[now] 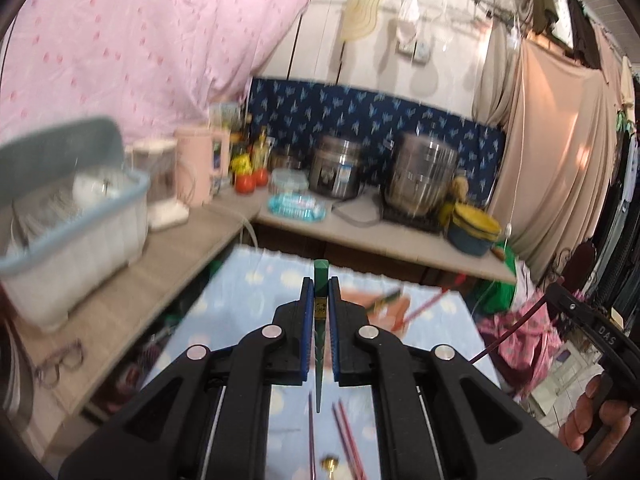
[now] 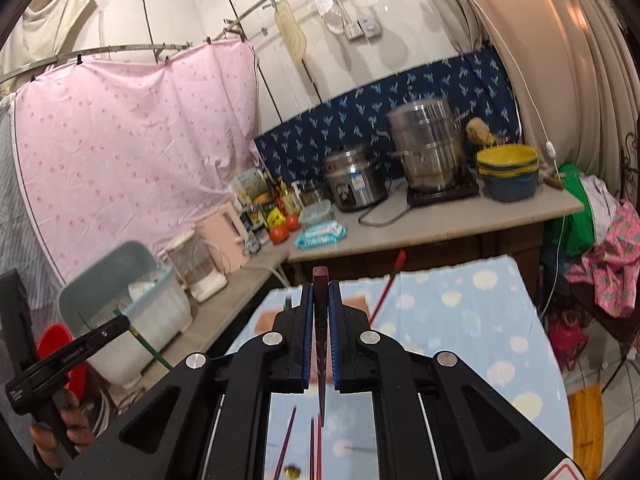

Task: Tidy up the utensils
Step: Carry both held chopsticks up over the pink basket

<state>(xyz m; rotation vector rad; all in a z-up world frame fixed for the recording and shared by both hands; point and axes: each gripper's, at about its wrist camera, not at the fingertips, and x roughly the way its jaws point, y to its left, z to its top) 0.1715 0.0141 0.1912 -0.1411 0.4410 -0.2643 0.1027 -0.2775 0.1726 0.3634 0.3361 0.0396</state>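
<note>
A green chopstick sits pinched in the left gripper, thick end pointing up and away. A dark red chopstick sits squeezed the same way in the right gripper. Both claws are closed tight on their sticks, so the sticks do not slip. Each stick is lifted above the blue table cloth. More chopsticks lie loose on the cloth below, waiting. I think the sticks are being sorted by color. A tub with a blue rim stands on the counter to the left.
</note>
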